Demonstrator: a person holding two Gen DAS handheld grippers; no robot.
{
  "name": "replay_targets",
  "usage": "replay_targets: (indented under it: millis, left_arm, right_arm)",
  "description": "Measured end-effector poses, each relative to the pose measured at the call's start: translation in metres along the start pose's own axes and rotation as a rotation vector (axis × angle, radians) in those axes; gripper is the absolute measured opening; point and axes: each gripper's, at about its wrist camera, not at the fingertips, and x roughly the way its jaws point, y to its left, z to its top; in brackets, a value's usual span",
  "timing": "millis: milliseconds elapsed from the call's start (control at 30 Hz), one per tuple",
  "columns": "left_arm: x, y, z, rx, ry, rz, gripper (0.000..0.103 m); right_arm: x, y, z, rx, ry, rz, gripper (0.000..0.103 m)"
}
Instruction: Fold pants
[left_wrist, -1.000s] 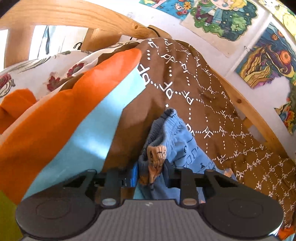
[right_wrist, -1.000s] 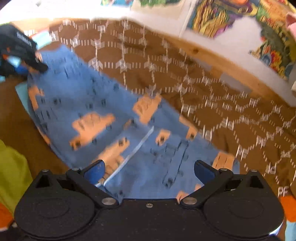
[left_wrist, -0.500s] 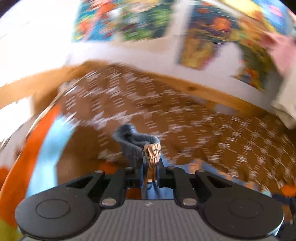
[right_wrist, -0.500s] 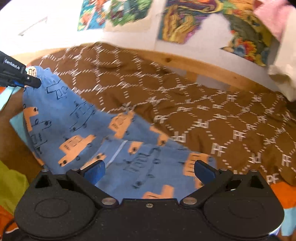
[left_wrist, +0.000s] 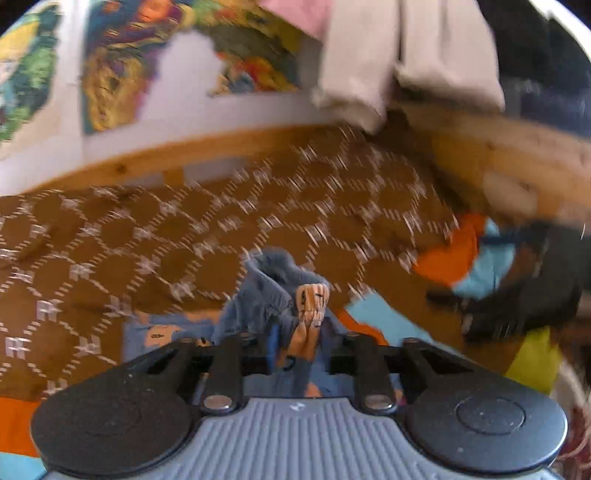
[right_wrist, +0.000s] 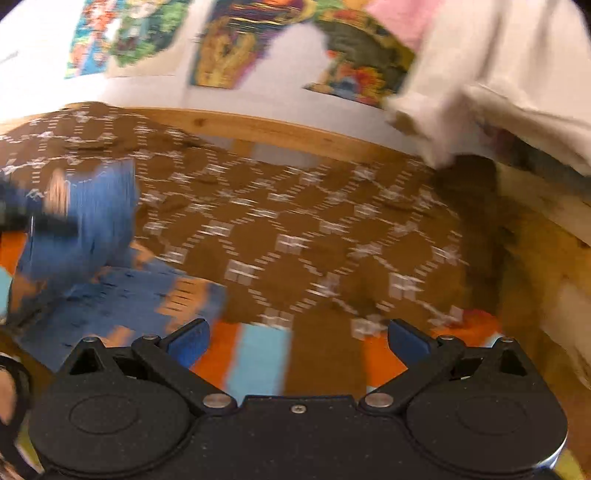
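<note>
Left gripper (left_wrist: 295, 350) clamped on bunched waistband of blue cotton pants with orange truck print (left_wrist: 280, 295), frame centre; right gripper (right_wrist: 295, 338) jaws apart, holding nothing; pants (right_wrist: 92, 236) at left on brown patterned bedspread (right_wrist: 295, 229)

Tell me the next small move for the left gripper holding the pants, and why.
Probably carry the pinched end on across and lower it onto the rest of the pants. The left gripper is shut on a bunched blue edge, lifted off the brown blanket, while the right gripper is open and holds nothing, so the fold looks only half done.
</note>
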Motion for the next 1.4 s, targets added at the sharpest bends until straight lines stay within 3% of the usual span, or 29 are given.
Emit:
replay_targets:
  millis: [33,133,200,267,333,367,467,567,767,867,933,1100,1233,1400]
  left_arm:
    - [0.004,-0.007,-0.006,0.020,-0.001,-0.007,0.049]
    - [0.002,-0.020,-0.023,0.080,-0.016,0.004,0.062]
    - [-0.002,-0.021,-0.032,0.101,-0.015,0.019,0.065]
    - [-0.004,-0.016,-0.039,0.097,0.003,0.016,0.065]
    - [-0.006,-0.007,-0.047,0.079,0.027,0.024,0.065]
    - [-0.006,-0.004,-0.049,0.067,0.036,0.029,0.064]
    - [-0.007,0.005,-0.055,0.036,0.050,0.018,0.056]
    - [-0.007,0.007,-0.061,0.042,0.067,-0.007,0.053]
    - [-0.002,-0.003,-0.071,0.102,0.096,-0.037,0.040]
    - [0.002,0.000,-0.071,0.083,0.107,-0.025,0.023]
    - [0.003,0.004,-0.070,0.061,0.108,-0.029,0.015]
    - [-0.001,0.007,-0.068,0.049,0.102,-0.045,0.005]
    - [-0.006,0.009,-0.064,0.030,0.093,-0.067,0.004]
    - [-0.014,0.012,-0.056,-0.005,0.070,-0.113,0.004]
  right_arm:
    - [0.000,-0.008,-0.003,0.014,0.010,-0.015,0.102]
    - [0.001,-0.024,-0.008,0.043,0.033,-0.019,0.102]
    - [0.001,-0.025,-0.010,0.048,0.042,0.005,0.102]
    - [0.003,-0.022,-0.010,0.061,0.050,0.060,0.102]
    - [0.010,-0.011,-0.008,0.091,0.066,0.177,0.102]
    - [0.010,-0.011,-0.008,0.091,0.066,0.177,0.102]
    - [0.028,0.011,0.000,0.133,0.084,0.351,0.102]
    - [0.039,0.021,0.006,0.171,0.098,0.412,0.101]
    - [0.072,0.033,0.025,0.218,0.119,0.478,0.083]
    - [0.088,0.032,0.027,0.271,0.148,0.476,0.063]
    - [0.096,0.030,0.023,0.299,0.179,0.471,0.044]
    - [0.096,0.023,0.014,0.365,0.194,0.460,0.021]
    - [0.083,0.020,0.019,0.360,0.172,0.443,0.014]
    - [0.060,0.013,0.032,0.356,0.155,0.411,0.012]
